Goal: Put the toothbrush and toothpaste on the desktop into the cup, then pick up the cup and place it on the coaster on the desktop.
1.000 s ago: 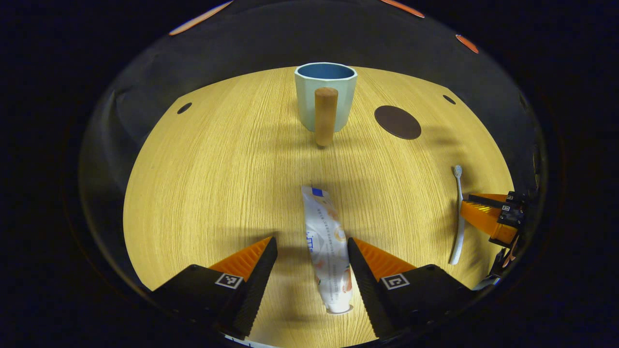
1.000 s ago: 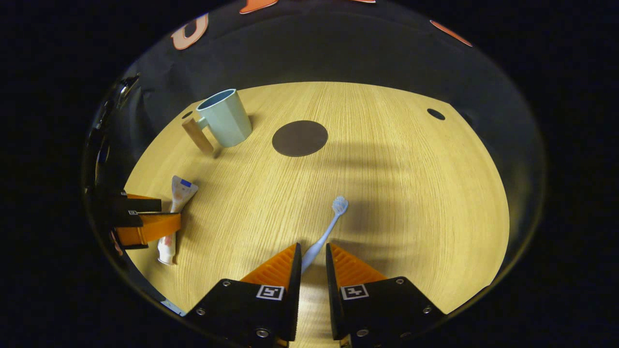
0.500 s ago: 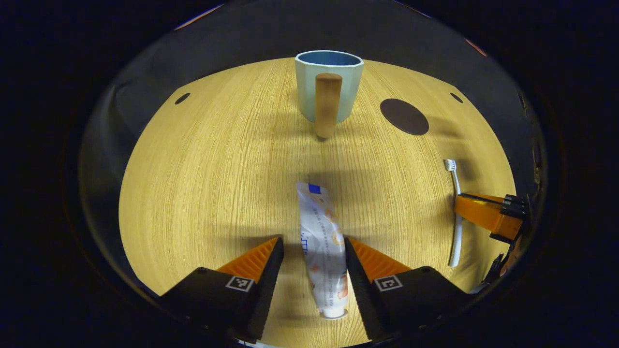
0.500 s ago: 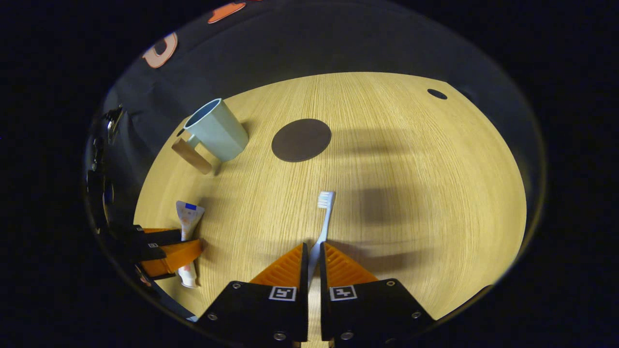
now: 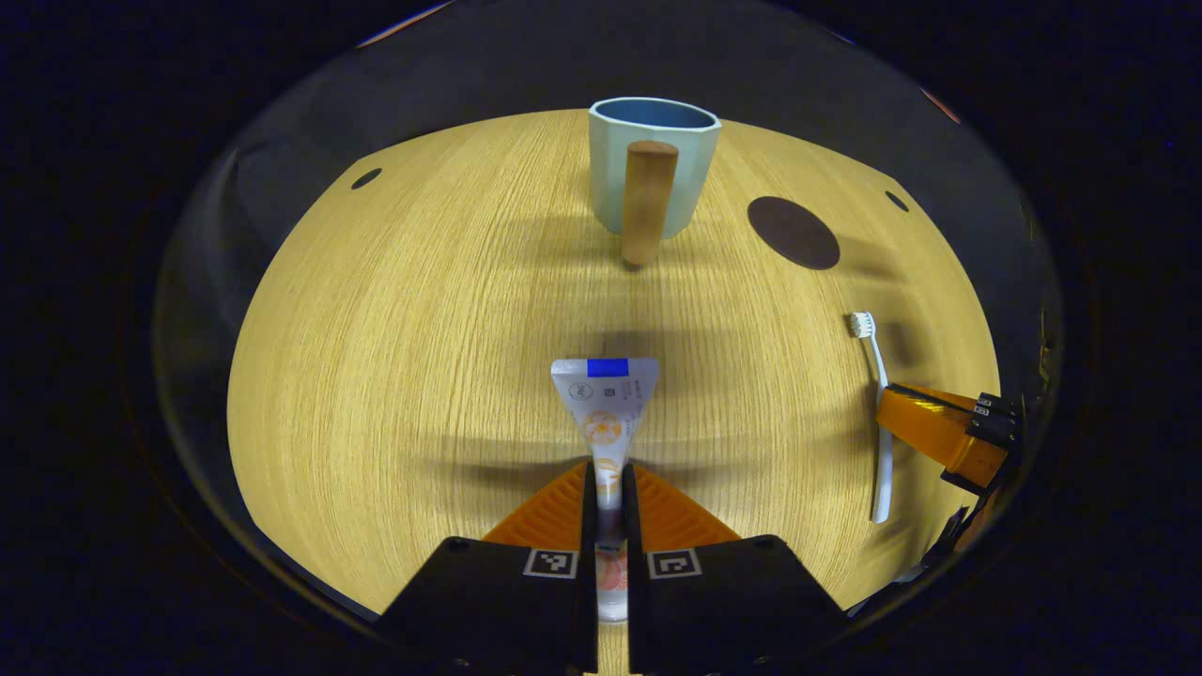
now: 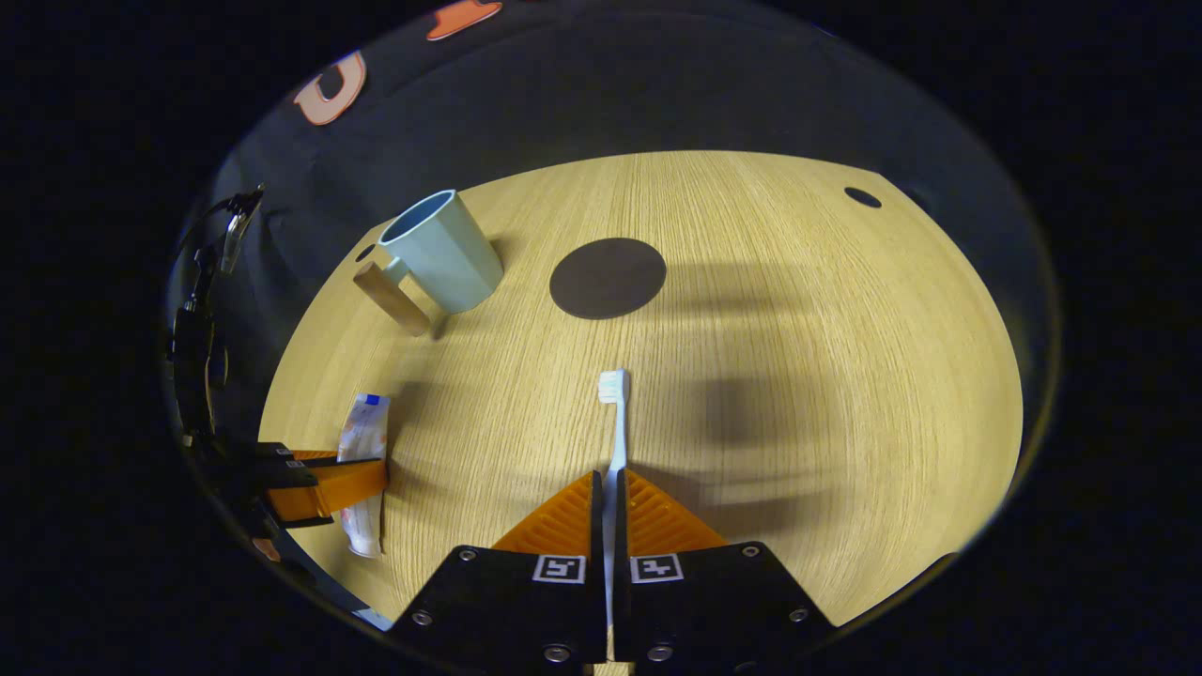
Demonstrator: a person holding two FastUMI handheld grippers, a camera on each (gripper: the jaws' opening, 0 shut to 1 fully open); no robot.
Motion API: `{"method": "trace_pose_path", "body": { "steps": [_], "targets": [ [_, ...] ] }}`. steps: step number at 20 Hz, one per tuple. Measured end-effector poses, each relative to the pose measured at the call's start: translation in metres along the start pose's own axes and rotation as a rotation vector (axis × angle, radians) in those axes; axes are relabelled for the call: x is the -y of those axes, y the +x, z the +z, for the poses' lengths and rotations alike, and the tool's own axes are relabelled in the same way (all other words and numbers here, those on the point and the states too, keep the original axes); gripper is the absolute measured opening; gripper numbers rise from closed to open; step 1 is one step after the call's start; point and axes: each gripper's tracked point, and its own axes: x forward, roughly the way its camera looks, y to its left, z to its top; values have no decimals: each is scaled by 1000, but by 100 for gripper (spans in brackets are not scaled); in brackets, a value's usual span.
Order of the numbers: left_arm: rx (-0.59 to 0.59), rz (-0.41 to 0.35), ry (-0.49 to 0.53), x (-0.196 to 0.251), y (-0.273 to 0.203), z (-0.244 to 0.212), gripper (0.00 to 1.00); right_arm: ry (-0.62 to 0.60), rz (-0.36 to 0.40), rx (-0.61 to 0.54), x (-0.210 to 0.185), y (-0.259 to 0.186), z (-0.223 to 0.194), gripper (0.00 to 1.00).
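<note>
My left gripper is shut on the white toothpaste tube, whose flat crimped end points toward the cup. The pale blue cup with a wooden handle stands upright at the far side of the wooden desk. My right gripper is shut on the handle of the white toothbrush, bristles pointing ahead. The dark round coaster lies just right of the cup. In the left gripper view the right gripper and toothbrush show at the right edge; the right gripper view has the left gripper and tube at its left.
The wooden desk has small dark holes near its far corners. Black cloth wall stands behind the desk. Shadows of the grippers fall across the wood.
My left gripper closed on the toothpaste tube, which turned to stand on edge between the fingers. My right gripper tightened on the toothbrush, which straightened to point forward.
</note>
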Motion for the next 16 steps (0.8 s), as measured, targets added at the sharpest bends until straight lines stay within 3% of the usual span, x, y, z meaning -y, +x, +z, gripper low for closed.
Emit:
{"method": "trace_pose_path", "body": {
  "steps": [4, 10, 16],
  "targets": [
    [70, -83, 10, 7, 7, 28, 10, -18, 36, 93, -7, -22, 15, 2],
    [225, -97, 10, -27, 17, 52, 7, -30, 62, 231, -12, -55, 37, 2],
    [438, -98, 25, -35, 6, 74, 7, -25, 69, 365, -8, -81, 54, 2]
  ]
}}
